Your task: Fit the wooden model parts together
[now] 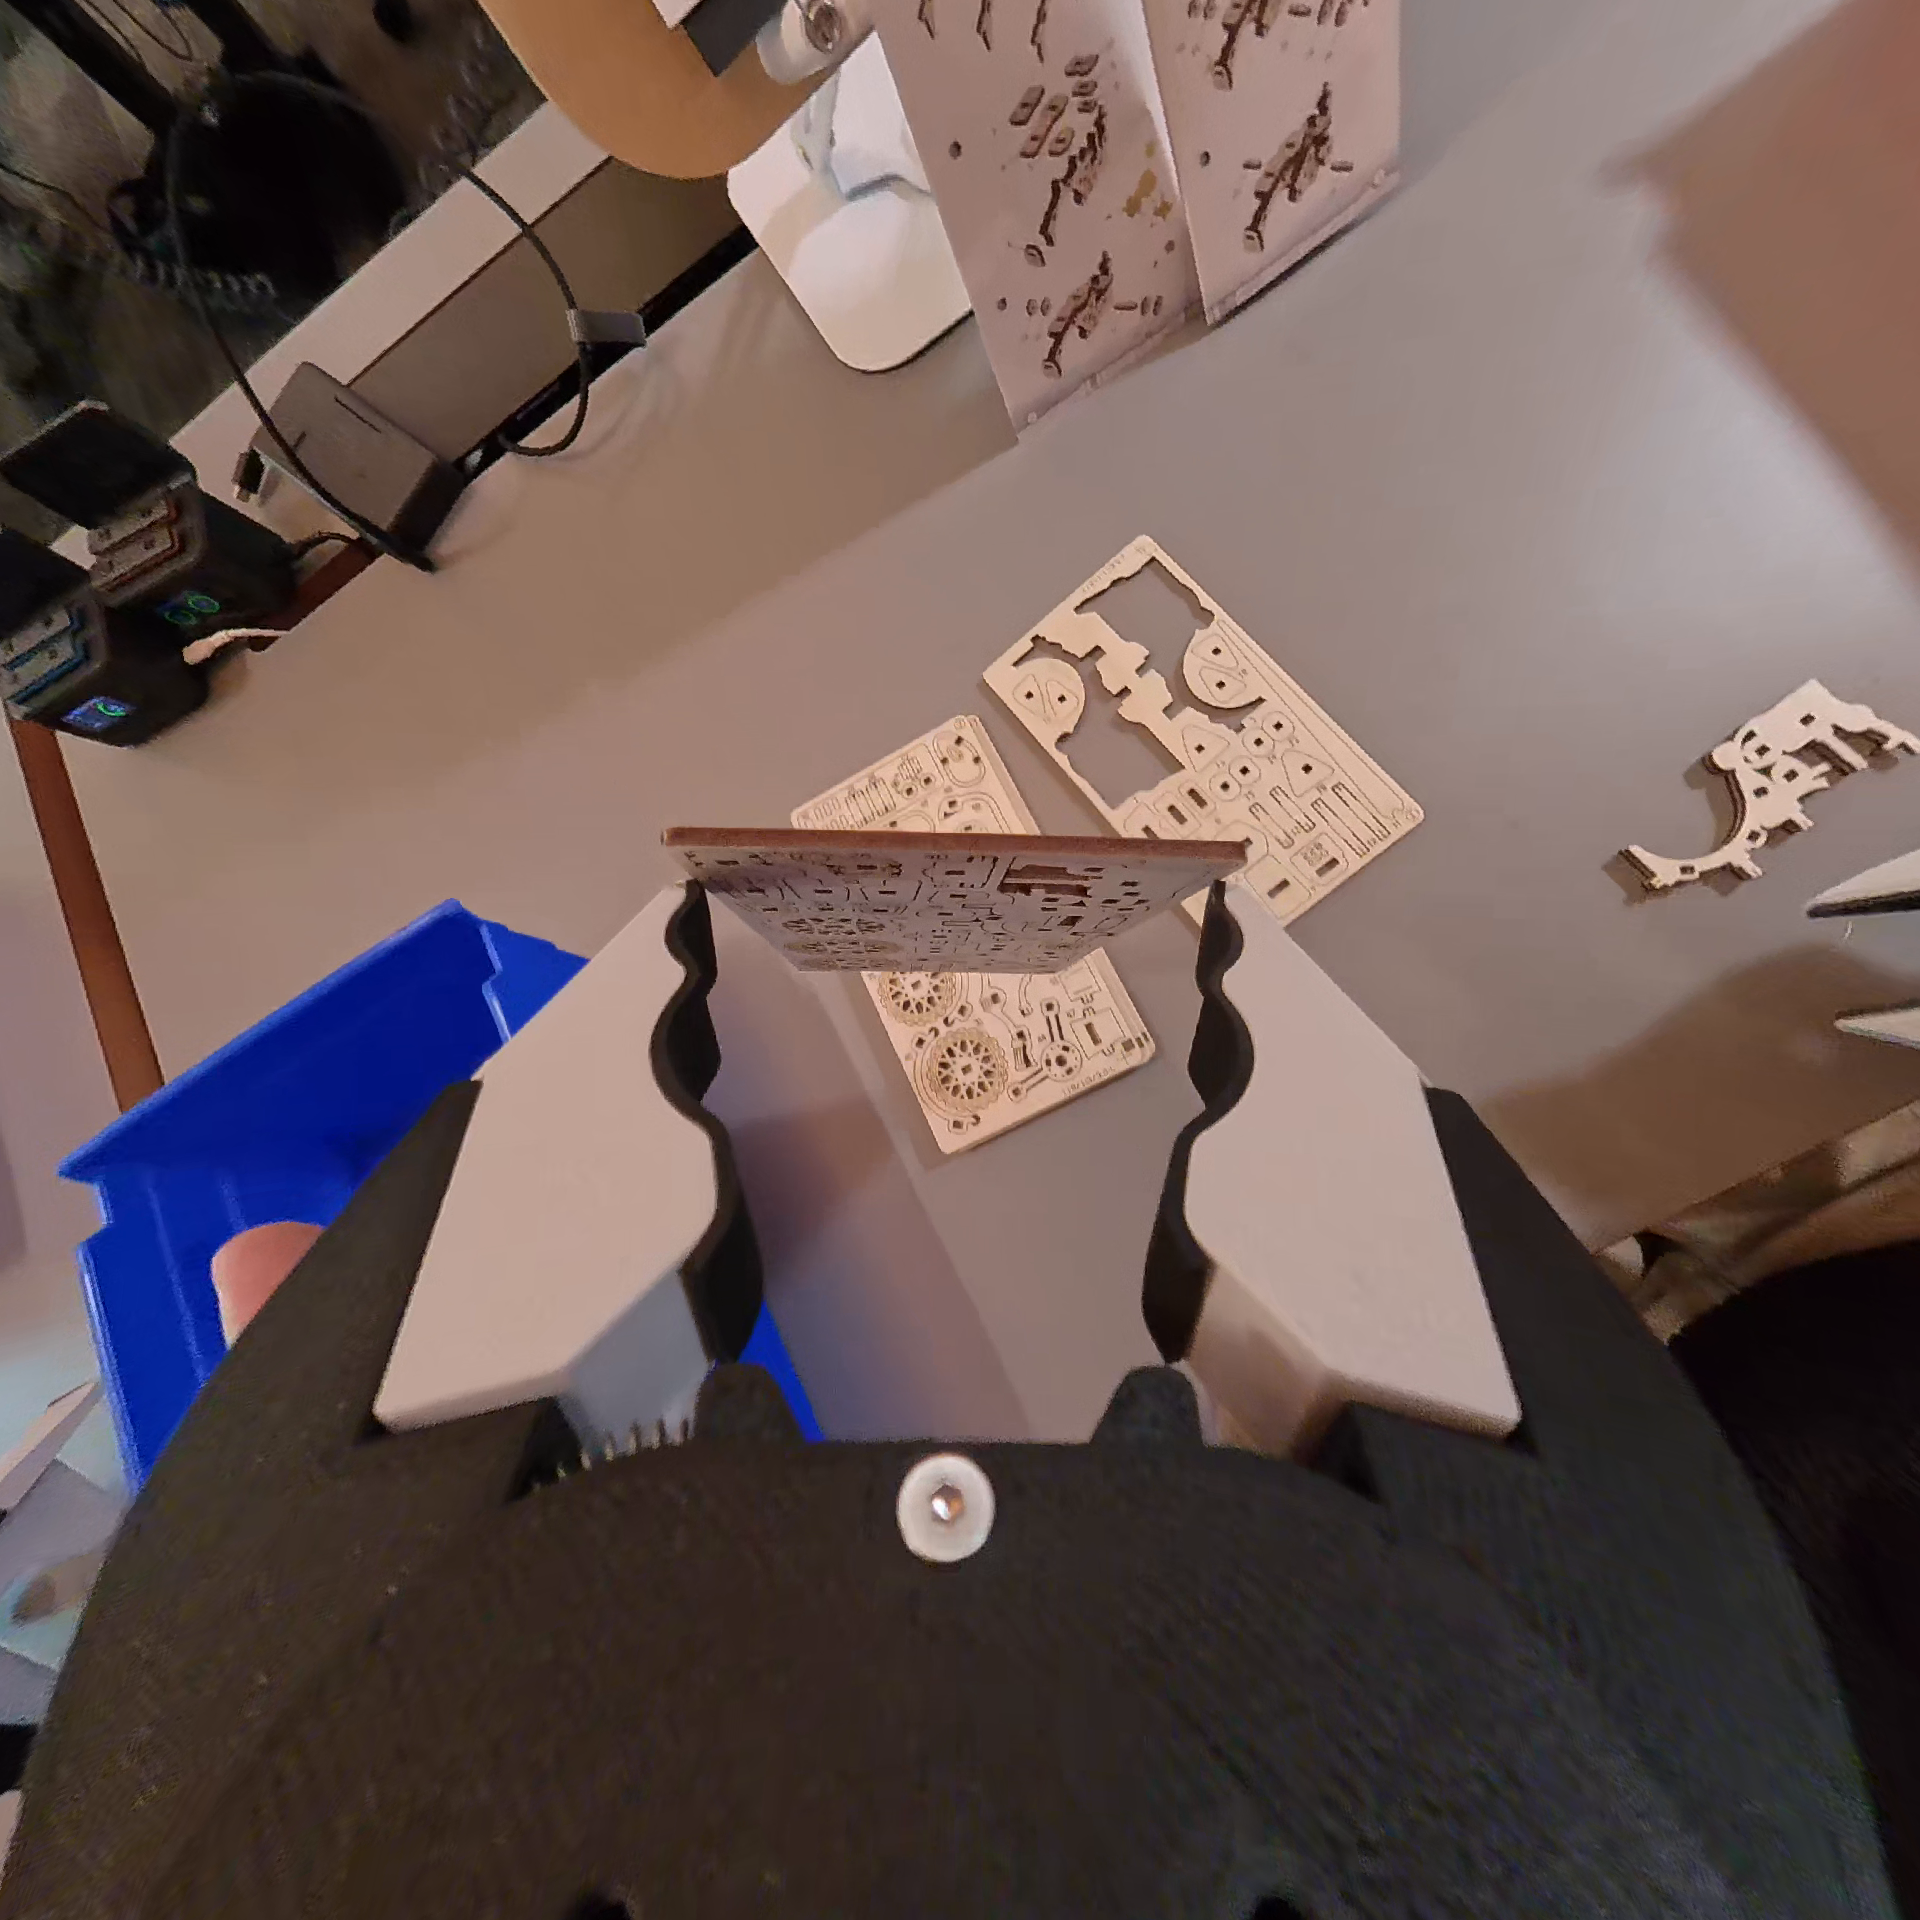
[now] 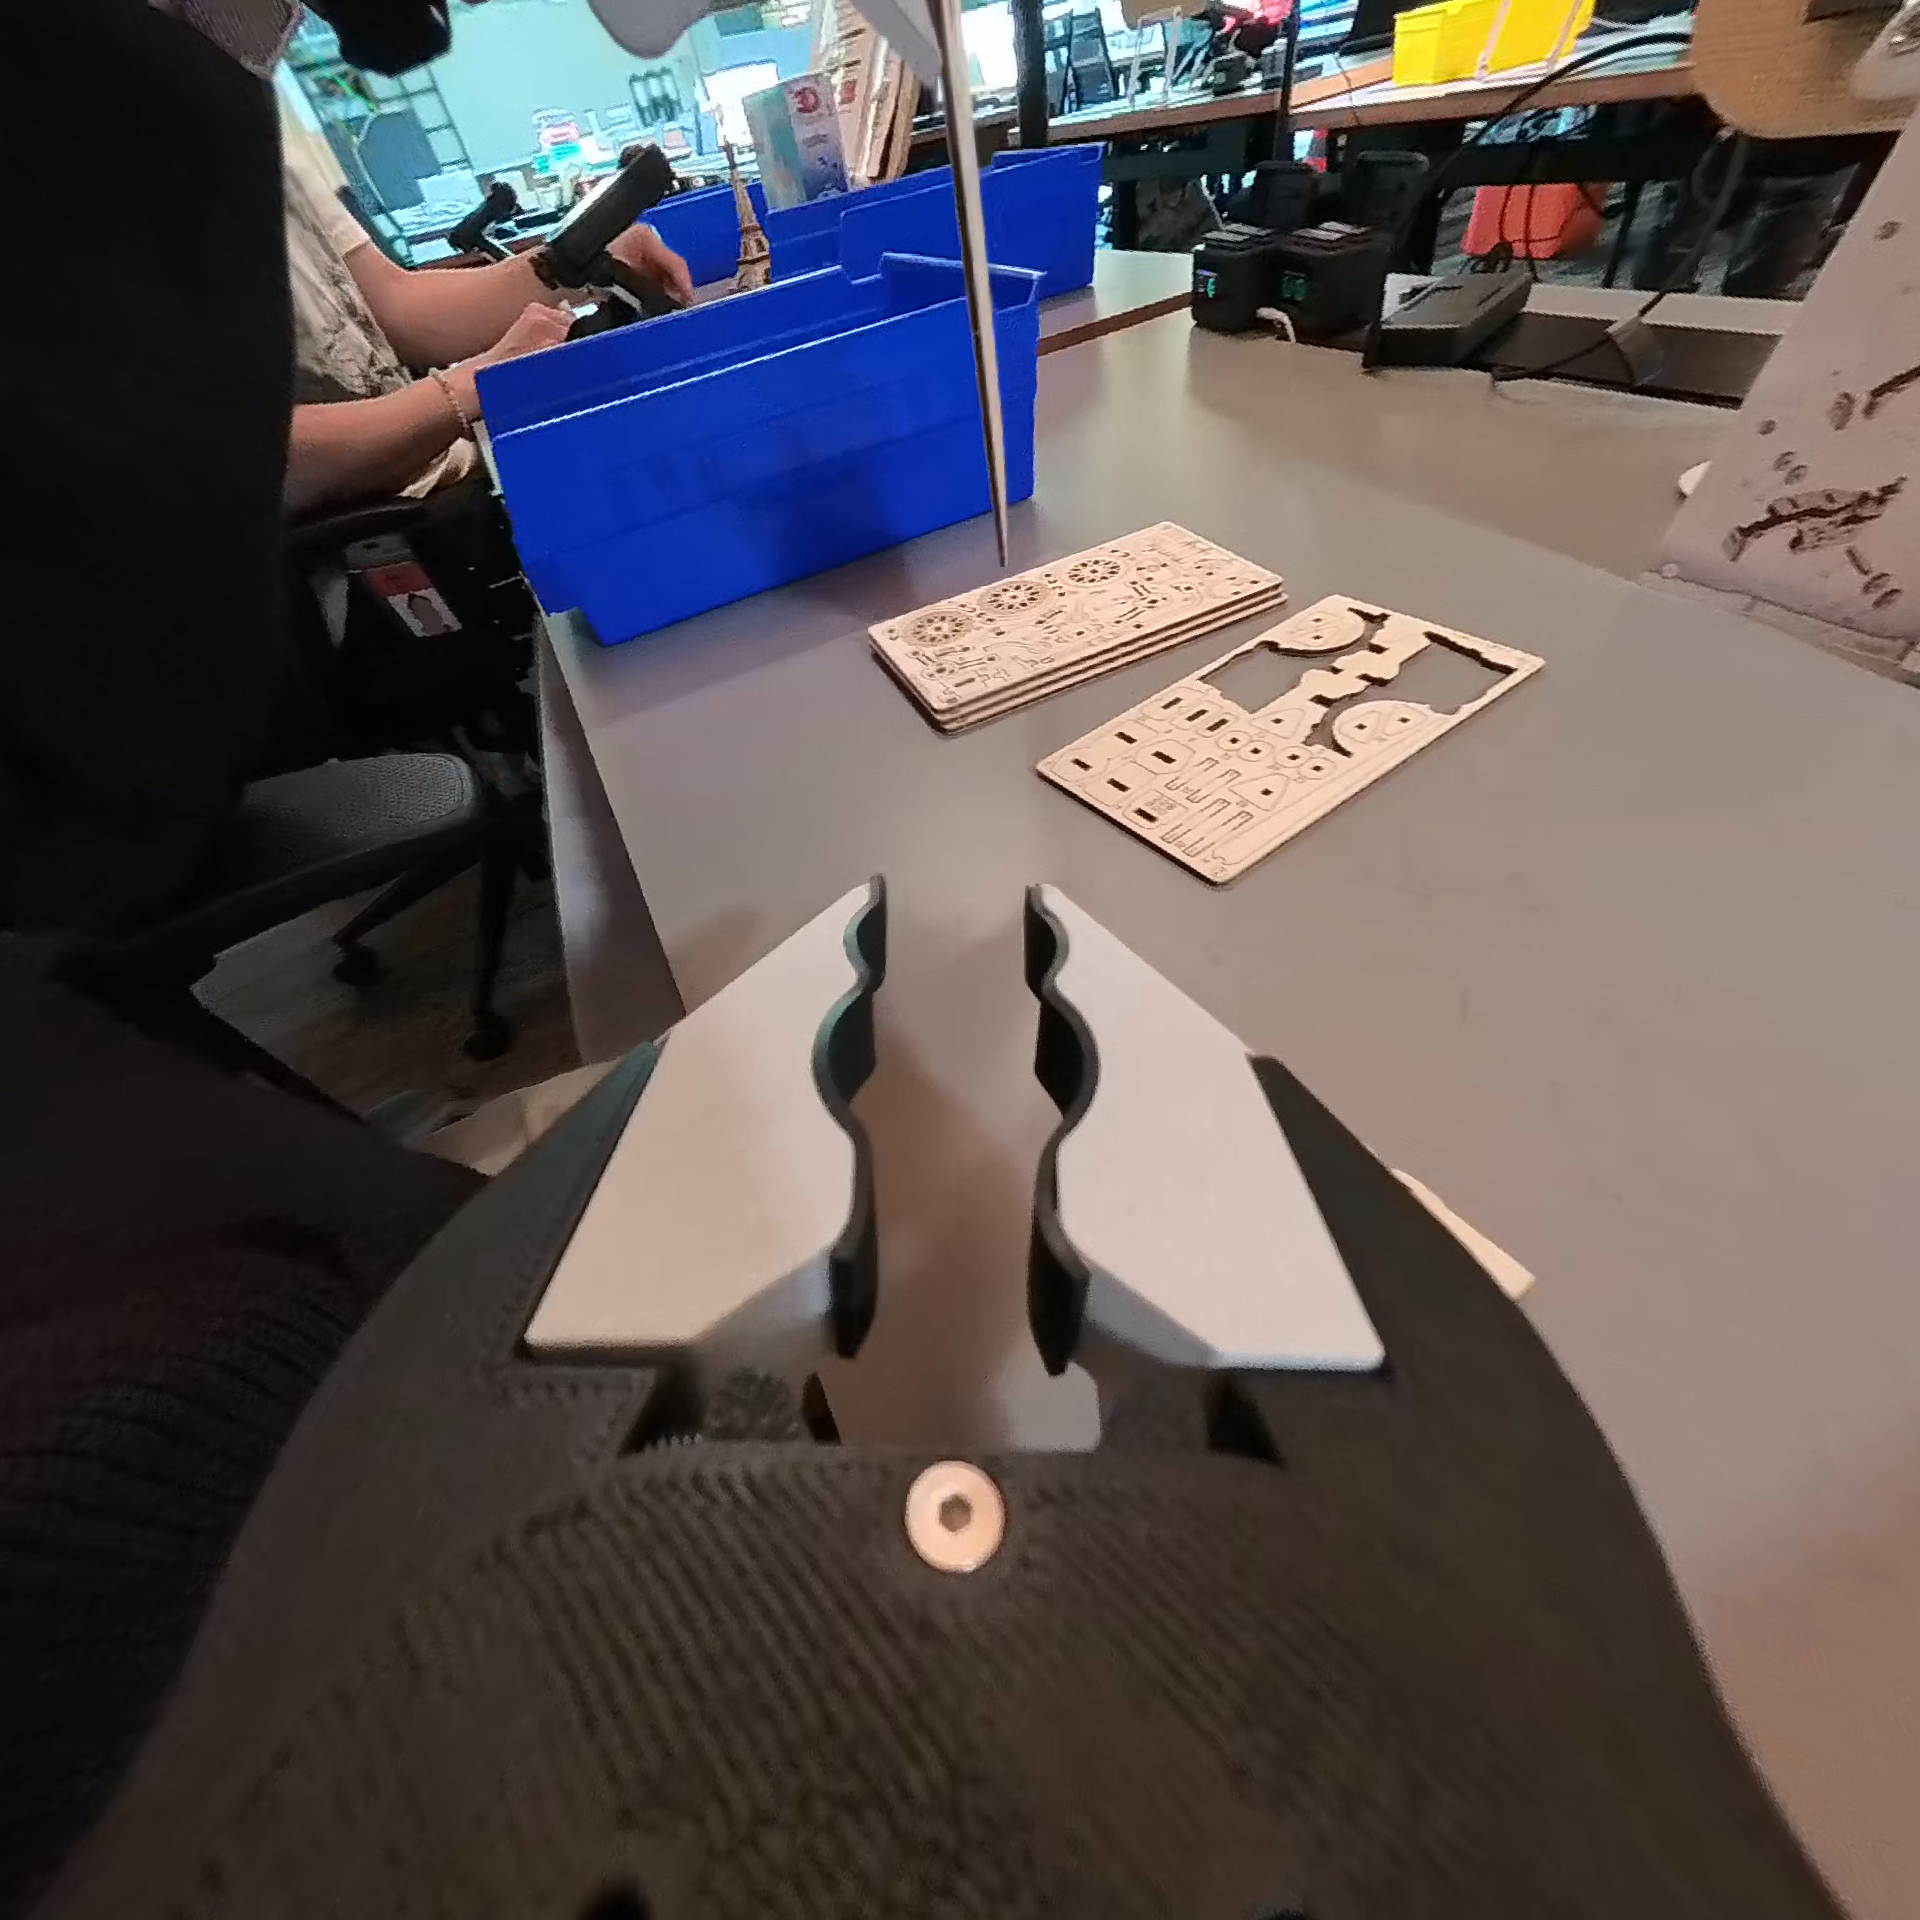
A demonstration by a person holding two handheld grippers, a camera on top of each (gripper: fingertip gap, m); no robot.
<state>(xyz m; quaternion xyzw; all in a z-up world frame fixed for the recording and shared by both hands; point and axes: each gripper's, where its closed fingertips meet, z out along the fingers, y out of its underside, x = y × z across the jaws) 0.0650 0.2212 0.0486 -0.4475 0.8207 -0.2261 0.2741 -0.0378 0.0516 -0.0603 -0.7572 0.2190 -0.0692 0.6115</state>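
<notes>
Pale laser-cut sheets (image 2: 1081, 639) are lying on the grey table (image 2: 1558, 1039), a plain blue bin (image 2: 748, 468) showing behind them.

The grey table (image 2: 1455, 1039) carries a stack of wooden part sheets (image 2: 1075, 623), a single punched sheet (image 2: 1288, 727) beside it, and a blue bin (image 2: 758, 468).

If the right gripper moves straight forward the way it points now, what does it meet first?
Probably bare table first, since the empty right gripper points low across it. Beyond lie the stacked sheets, with the punched sheet slightly to the right. Depth is uncertain.
</notes>
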